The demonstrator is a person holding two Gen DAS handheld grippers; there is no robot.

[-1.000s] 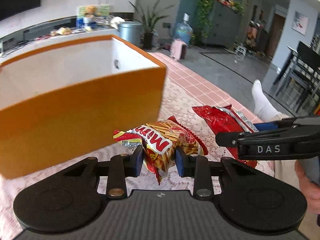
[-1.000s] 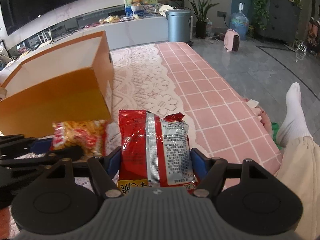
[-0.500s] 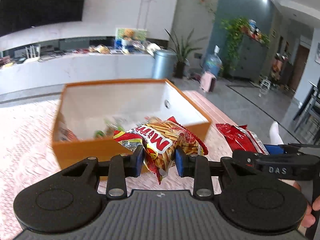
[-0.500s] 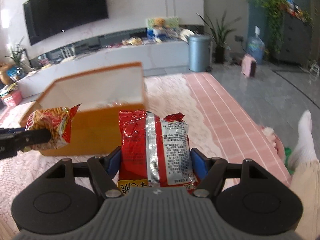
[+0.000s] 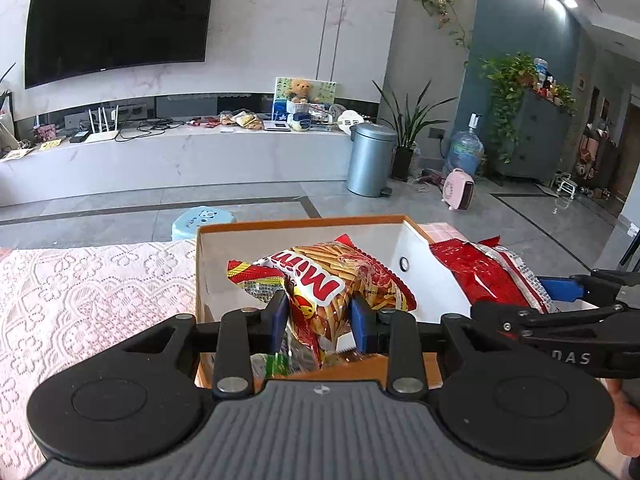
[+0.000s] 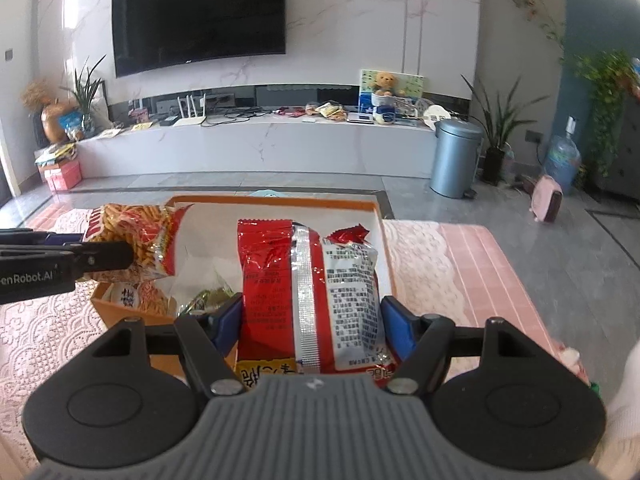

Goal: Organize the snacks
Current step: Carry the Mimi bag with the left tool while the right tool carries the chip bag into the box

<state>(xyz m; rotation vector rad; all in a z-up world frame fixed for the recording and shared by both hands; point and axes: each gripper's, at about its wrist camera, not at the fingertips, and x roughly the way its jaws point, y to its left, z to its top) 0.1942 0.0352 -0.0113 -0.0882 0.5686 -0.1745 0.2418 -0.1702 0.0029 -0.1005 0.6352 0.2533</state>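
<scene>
With its blue pads pinching both sides, the left hand-held gripper [image 5: 319, 316] is clamped on the stick-snack bag [image 5: 332, 280], whose long axis slants across the jaws, its crimped end pointing up and left. It hangs over the orange box [image 5: 304, 224], above packets lying inside. Beside it, the right hand-held gripper [image 6: 312, 322] is clamped on the red packet [image 6: 308, 292], back seam up, long axis running straight away along the fingers, over the box's right half. Under the box lies a lace-covered tabletop [image 5: 92, 292].
</scene>
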